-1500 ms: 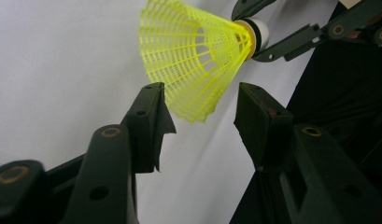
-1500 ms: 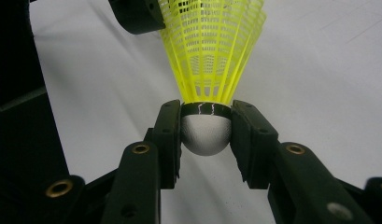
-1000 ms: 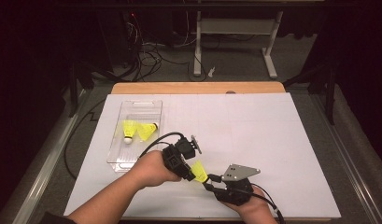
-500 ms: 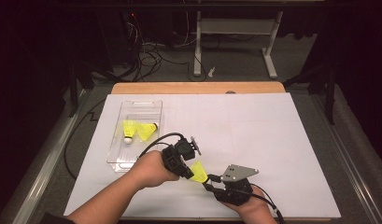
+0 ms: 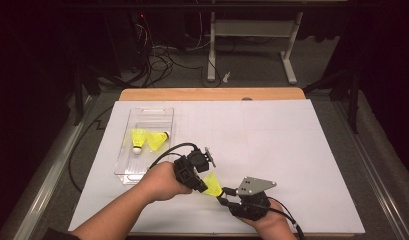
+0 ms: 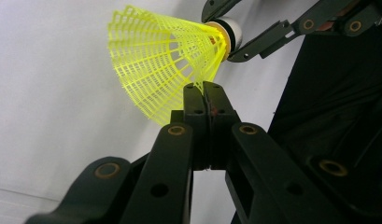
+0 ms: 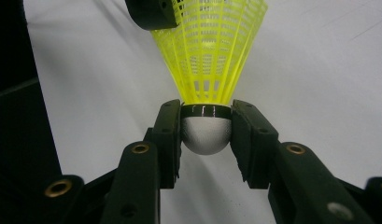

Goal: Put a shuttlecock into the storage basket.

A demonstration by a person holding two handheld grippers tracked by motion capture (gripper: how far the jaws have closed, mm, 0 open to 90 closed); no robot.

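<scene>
Left gripper (image 6: 205,86) jaws just closed, pinching shuttlecock (image 6: 165,60) skirt.

left gripper (image 6: 205,88) | jaws just closed the last bit, now pinched together on the lower mesh edge of the yellow shuttlecock (image 6: 170,56) skirt | pinch point at about 6 o'clock of the skirt in the left gripper view | hands, shuttlecock, tray contents: no visible shift
</scene>
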